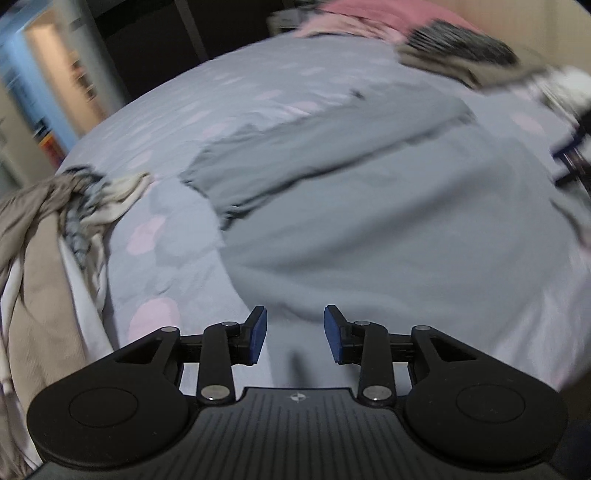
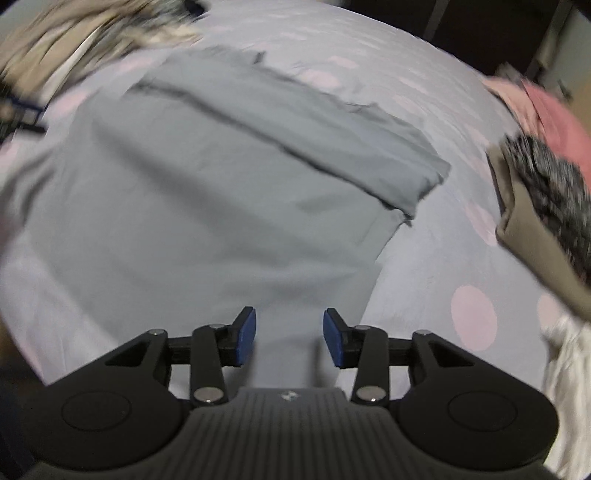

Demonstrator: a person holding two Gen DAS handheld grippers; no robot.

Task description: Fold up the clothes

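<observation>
A grey garment [image 1: 369,206] lies spread on the bed, with a folded band across its far part. The right wrist view shows the same grey garment [image 2: 207,184], its folded edge running toward the right. My left gripper [image 1: 294,334] hangs above the garment's near edge, open, with nothing between its blue pads [image 1: 258,332]. My right gripper [image 2: 289,338] is also open over the garment's near part, and the gap between its blue pads [image 2: 246,338] is empty. Both views are blurred by motion.
The bed has a lilac sheet with pink dots [image 2: 472,317]. A heap of beige and white clothes [image 1: 55,236] lies at the left. More clothes, pink [image 1: 369,14] and dark speckled [image 1: 454,48], are piled at the far side. Olive and speckled clothes [image 2: 546,206] lie right of the garment.
</observation>
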